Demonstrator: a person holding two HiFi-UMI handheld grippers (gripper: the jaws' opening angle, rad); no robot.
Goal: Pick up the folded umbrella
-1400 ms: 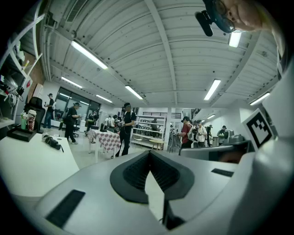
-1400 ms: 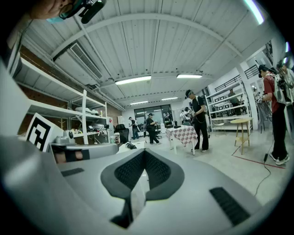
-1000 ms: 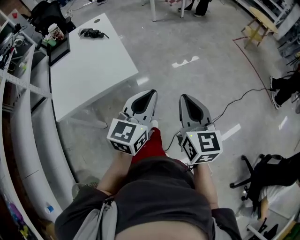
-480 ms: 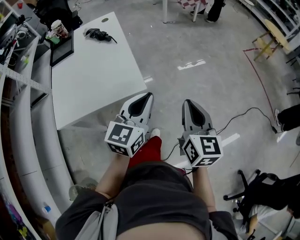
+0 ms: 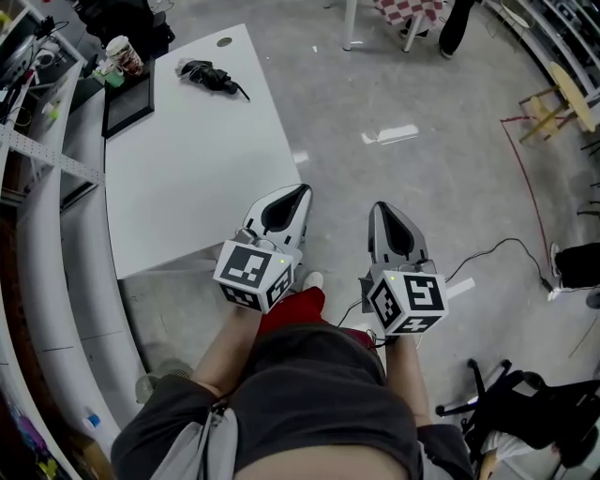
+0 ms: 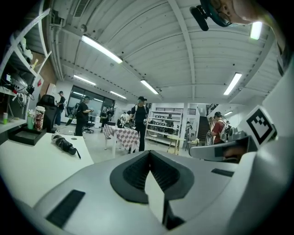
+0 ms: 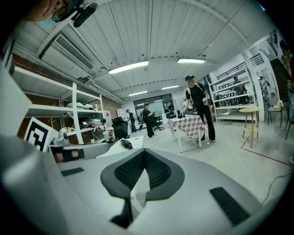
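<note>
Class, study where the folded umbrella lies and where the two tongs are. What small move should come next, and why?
Probably carry the left tongs forward along the white table toward the folded umbrella. It lies at the table's far end, while the left tongs and the right tongs are shut, empty and only by the near corner, so a grasp looks out of reach.

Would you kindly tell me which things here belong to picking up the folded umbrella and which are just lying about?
Belongs to the job:
- folded black umbrella, lying on the white rectangular table
- left gripper and right gripper, both shut and empty

Just lying about:
- patterned paper cup
- black flat tray
- checked-cloth table
- wooden stool
- black floor cable
</note>
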